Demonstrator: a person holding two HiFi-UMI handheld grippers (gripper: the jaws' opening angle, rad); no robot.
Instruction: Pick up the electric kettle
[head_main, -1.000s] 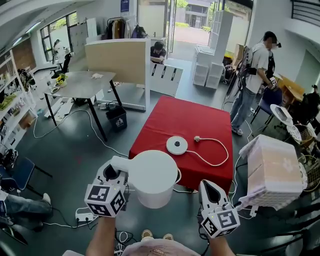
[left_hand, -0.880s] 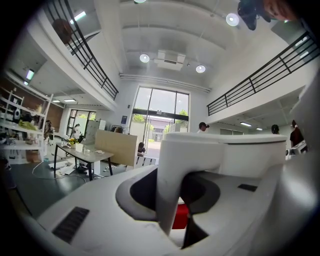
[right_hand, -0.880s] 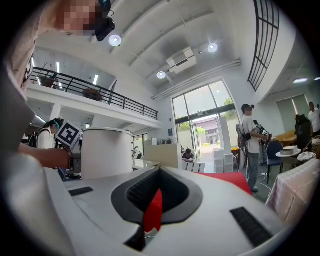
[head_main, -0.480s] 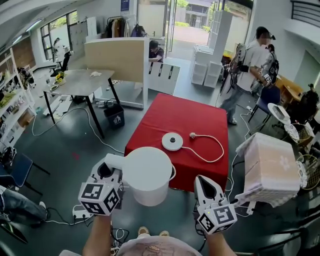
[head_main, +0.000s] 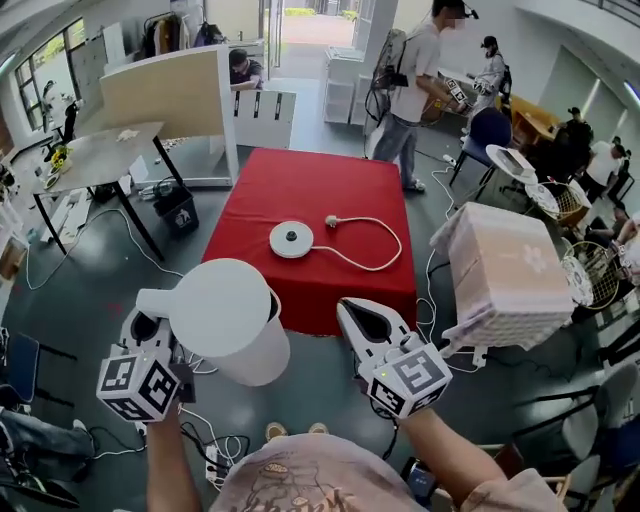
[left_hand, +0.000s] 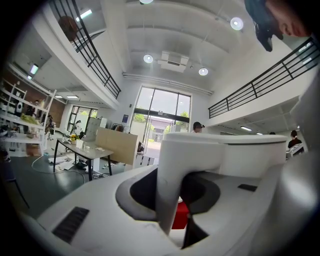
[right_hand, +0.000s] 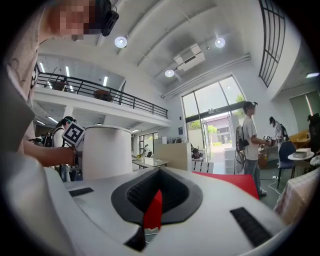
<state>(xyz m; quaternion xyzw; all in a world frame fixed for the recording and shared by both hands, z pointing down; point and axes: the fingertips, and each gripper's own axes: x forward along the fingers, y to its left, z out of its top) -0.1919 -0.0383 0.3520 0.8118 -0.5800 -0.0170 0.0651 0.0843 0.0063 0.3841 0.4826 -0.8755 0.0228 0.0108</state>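
Since the electric kettle (head_main: 228, 318) hangs in the air in front of the red counter (head_main: 300, 185), clear of its round base (head_main: 291, 239) and cord (head_main: 399, 240), the lift appears done. The base lies on the counter, well apart from the kettle. Left tongs (head_main: 152, 312) pinch the kettle's handle (left_hand: 172, 185); right tongs (head_main: 360, 322) are pressed together, nothing between them, just beside the kettle. Judged remaining: only holding it steady.

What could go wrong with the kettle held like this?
Only the left gripper holds the kettle, by its handle; the body sits off to one side and might twist in the jaws.
It hangs over floor, past the table; a slip could drop it.
The right gripper, shut, gives no support.
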